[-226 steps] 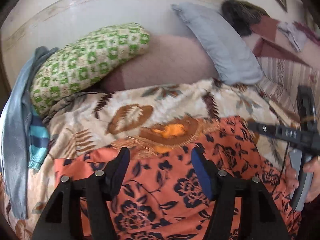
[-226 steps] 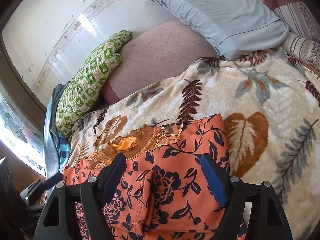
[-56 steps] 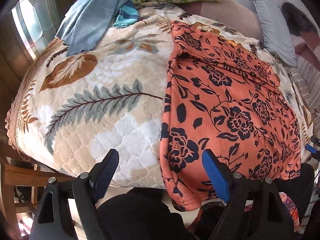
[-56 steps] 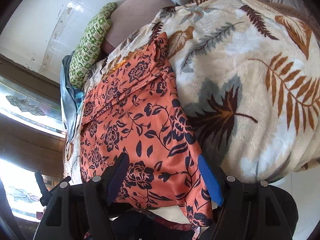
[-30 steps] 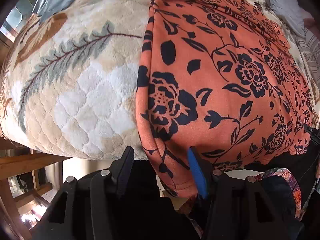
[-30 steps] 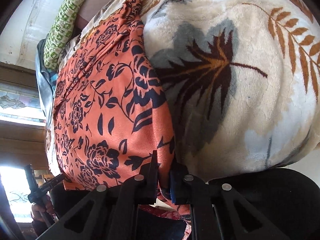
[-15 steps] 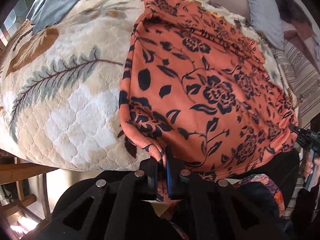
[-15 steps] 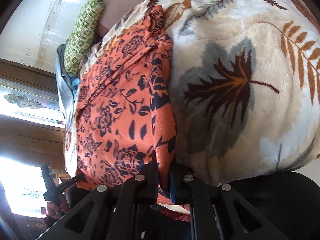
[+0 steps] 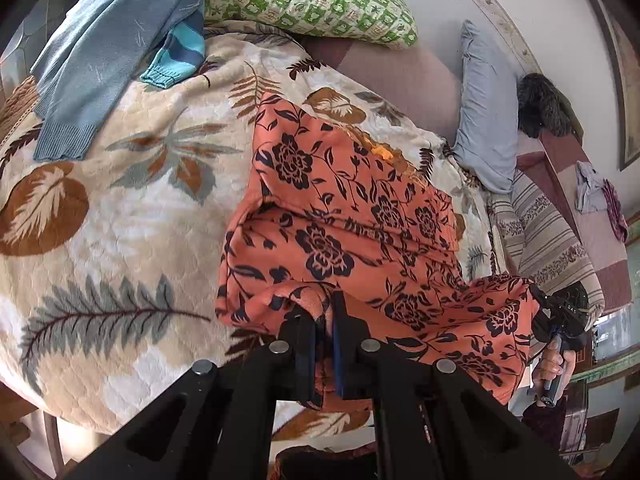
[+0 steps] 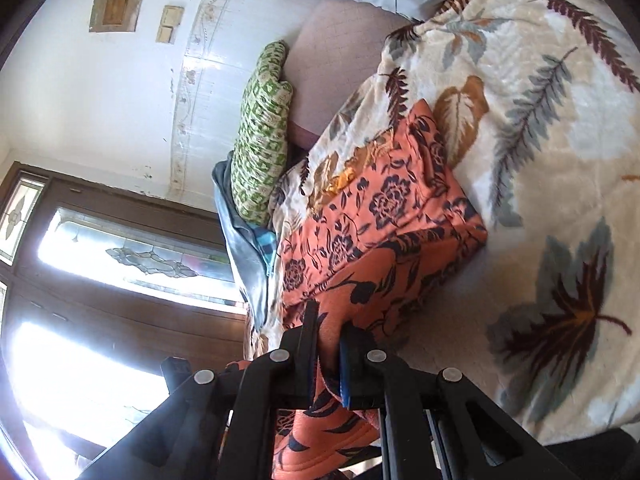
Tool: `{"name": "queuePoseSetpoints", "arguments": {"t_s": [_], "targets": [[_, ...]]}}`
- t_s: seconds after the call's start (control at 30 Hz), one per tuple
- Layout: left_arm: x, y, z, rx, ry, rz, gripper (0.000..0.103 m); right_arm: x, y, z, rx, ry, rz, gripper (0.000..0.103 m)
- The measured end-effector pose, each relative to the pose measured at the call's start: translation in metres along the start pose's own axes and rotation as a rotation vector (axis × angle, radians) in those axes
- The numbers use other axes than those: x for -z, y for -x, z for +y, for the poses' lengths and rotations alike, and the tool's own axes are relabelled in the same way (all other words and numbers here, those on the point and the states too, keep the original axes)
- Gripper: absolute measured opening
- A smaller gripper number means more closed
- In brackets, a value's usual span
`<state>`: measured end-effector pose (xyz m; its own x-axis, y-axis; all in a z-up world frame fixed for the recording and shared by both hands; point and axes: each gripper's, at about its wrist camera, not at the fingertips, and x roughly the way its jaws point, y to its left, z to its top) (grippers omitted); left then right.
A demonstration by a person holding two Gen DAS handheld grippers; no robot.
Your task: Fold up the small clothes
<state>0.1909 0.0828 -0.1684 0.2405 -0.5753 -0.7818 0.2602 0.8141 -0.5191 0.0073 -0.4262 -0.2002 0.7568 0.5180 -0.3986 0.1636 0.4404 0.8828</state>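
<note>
Left claw [image 9: 325,322] pinches the near hem of the orange floral garment [image 9: 344,216]; right claw [image 10: 329,334] is clamped on the same hem's other corner. Both corners are raised off the leaf-print blanket [image 9: 120,208], the garment's far part lying on it.

Bright daylight enters through the window [image 10: 132,256], which is overexposed with strong glare. Both views are sharp but curved near the edges.

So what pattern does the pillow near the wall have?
Green and cream checks on the pillow, clearest in the left wrist view.
</note>
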Motion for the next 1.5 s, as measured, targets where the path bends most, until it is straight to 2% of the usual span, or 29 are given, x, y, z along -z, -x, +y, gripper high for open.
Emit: {"name": "queuePoseSetpoints", "arguments": {"t_s": [0.17,0.33,0.4,0.53,0.6,0.63,0.7,0.8,0.83,0.87,0.9,0.93,0.97,1.0,1.03,1.1,1.13,1.2,1.27,1.33,1.43,1.5], "targets": [[-0.062,-0.032,0.007,-0.020,0.021,0.008,0.006,-0.062,-0.038,-0.002,-0.008,-0.033,-0.038,0.008],[-0.134,-0.072,0.027,-0.054,0.082,-0.012,0.006,-0.130,-0.086,-0.036,0.019,-0.134,-0.082,0.008],[-0.161,-0.089,0.033,-0.064,0.100,-0.028,0.006,-0.154,-0.107,-0.053,0.001,-0.172,-0.104,0.008],[-0.200,-0.125,0.038,-0.097,0.127,-0.073,0.007,-0.183,-0.142,-0.094,0.010,-0.292,-0.159,0.012],[-0.207,-0.142,0.042,-0.146,0.154,-0.085,0.008,-0.189,-0.152,-0.113,0.057,-0.340,-0.163,0.013],[-0.206,-0.146,0.043,-0.147,0.174,-0.111,0.008,-0.191,-0.157,-0.121,0.071,-0.379,-0.145,0.013],[-0.196,-0.138,0.045,-0.105,0.210,-0.222,0.009,-0.193,-0.156,-0.131,0.029,-0.429,-0.137,0.014],[-0.171,-0.114,0.038,-0.075,0.214,-0.401,0.020,-0.198,-0.138,-0.115,0.029,-0.352,-0.166,0.014],[-0.162,-0.106,0.035,-0.099,0.215,-0.447,0.029,-0.198,-0.130,-0.107,0.038,-0.323,-0.194,0.017],[-0.153,-0.097,0.031,-0.144,0.215,-0.514,0.049,-0.197,-0.120,-0.098,0.058,-0.295,-0.231,0.022],[-0.145,-0.085,0.026,-0.185,0.208,-0.597,0.060,-0.195,-0.111,-0.090,0.073,-0.266,-0.264,0.029],[-0.139,-0.073,0.020,-0.211,0.195,-0.676,0.077,-0.193,-0.102,-0.081,0.091,-0.237,-0.296,0.057],[-0.136,-0.062,0.014,-0.225,0.179,-0.728,0.080,-0.188,-0.092,-0.073,0.108,-0.210,-0.343,0.076],[-0.136,-0.053,0.009,-0.229,0.159,-0.745,0.080,-0.182,-0.085,-0.062,0.120,-0.175,-0.380,0.077],[-0.136,-0.048,0.002,-0.241,0.139,-0.734,0.080,-0.179,-0.085,-0.049,0.129,-0.121,-0.360,0.077],[-0.131,-0.045,-0.007,-0.292,0.123,-0.679,0.080,-0.171,-0.106,-0.018,0.177,0.010,-0.219,0.076],[-0.126,-0.048,-0.010,-0.292,0.115,-0.647,0.080,-0.164,-0.122,-0.002,0.205,0.075,-0.152,0.073],[-0.112,-0.061,-0.013,-0.317,0.118,-0.569,0.080,-0.141,-0.161,0.025,0.249,0.197,-0.002,0.063],[-0.098,-0.079,-0.012,-0.357,0.135,-0.485,0.080,-0.112,-0.205,0.038,0.259,0.264,0.150,0.040],[-0.089,-0.098,-0.005,-0.377,0.158,-0.389,0.080,-0.080,-0.249,0.043,0.283,0.309,0.284,0.036],[-0.082,-0.113,0.010,-0.387,0.201,-0.308,0.080,-0.041,-0.296,0.038,0.372,0.381,0.383,0.034],[-0.081,-0.115,0.020,-0.411,0.225,-0.307,0.080,-0.034,-0.308,0.042,0.400,0.444,0.354,0.034]]}}
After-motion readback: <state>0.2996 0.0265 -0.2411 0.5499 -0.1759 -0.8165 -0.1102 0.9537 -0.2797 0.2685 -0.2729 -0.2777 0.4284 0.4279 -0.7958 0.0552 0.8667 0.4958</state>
